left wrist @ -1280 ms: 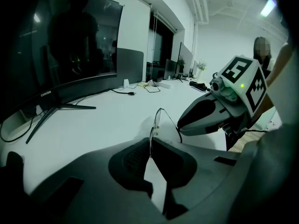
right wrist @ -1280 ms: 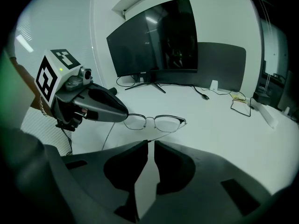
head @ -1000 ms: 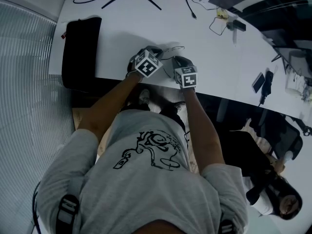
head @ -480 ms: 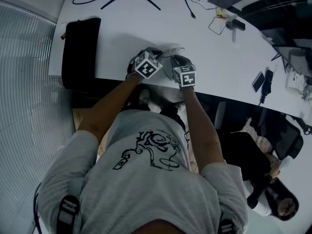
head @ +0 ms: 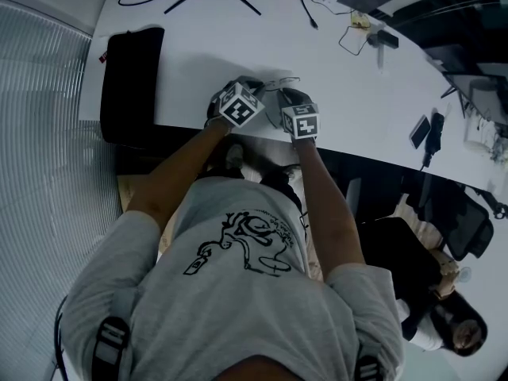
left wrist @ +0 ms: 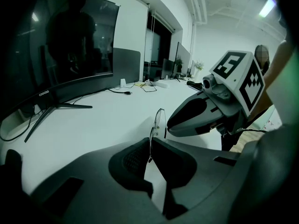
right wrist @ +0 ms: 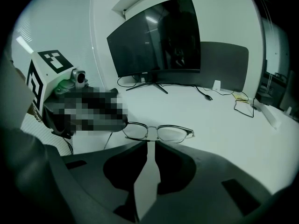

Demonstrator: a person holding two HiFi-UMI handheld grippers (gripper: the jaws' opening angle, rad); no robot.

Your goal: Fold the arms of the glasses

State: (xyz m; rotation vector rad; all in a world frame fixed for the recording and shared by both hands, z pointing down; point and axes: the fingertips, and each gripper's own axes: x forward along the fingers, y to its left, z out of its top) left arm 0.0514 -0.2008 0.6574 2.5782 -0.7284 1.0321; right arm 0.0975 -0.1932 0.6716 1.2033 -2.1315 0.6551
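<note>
Thin wire-rimmed glasses (head: 279, 81) sit near the front edge of the white table (head: 198, 46), between both grippers. My left gripper (head: 251, 84) is shut on one end of the frame. In the left gripper view the glasses (left wrist: 160, 118) stand edge-on and the wire runs into the pinched jaw tips (left wrist: 150, 146). My right gripper (head: 287, 95) points at the glasses from the other side, its nose (left wrist: 171, 124) close to a lens. In the right gripper view the bridge (right wrist: 150, 133) lies just beyond my right gripper (right wrist: 150, 143). A narrow gap between its jaws shows bare table.
A black pad (head: 131, 78) lies at the table's left end. A dark curved monitor (right wrist: 156, 38) on a stand is at the back, with cables (head: 353, 42) and small items (head: 425, 133) to the right. The table's front edge (head: 238, 132) is right under the grippers. Another person (head: 452, 324) sits at lower right.
</note>
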